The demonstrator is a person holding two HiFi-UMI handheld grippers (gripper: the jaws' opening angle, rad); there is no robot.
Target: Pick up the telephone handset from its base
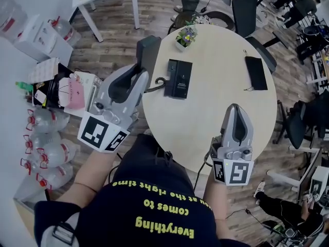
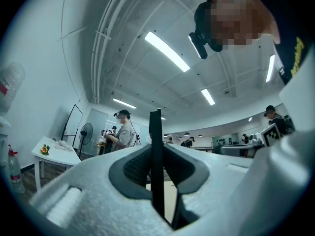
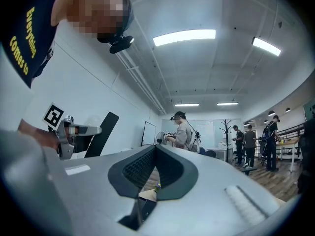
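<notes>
Your left gripper is clamped on the telephone handset. The handset stands edge-on between the jaws with its long axis tilted up and away, over the table rim just left of its base. Your right gripper is pinched shut on nothing and sits roughly level over the near side, well apart from both.

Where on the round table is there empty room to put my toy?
The biggest bare patch is the middle of the table, between the phone base and the black pouch. The near side, between the base and the right claw, is bare too. It is crowded at the far left: flower pot, base, cord and left claw holding the handset.
</notes>
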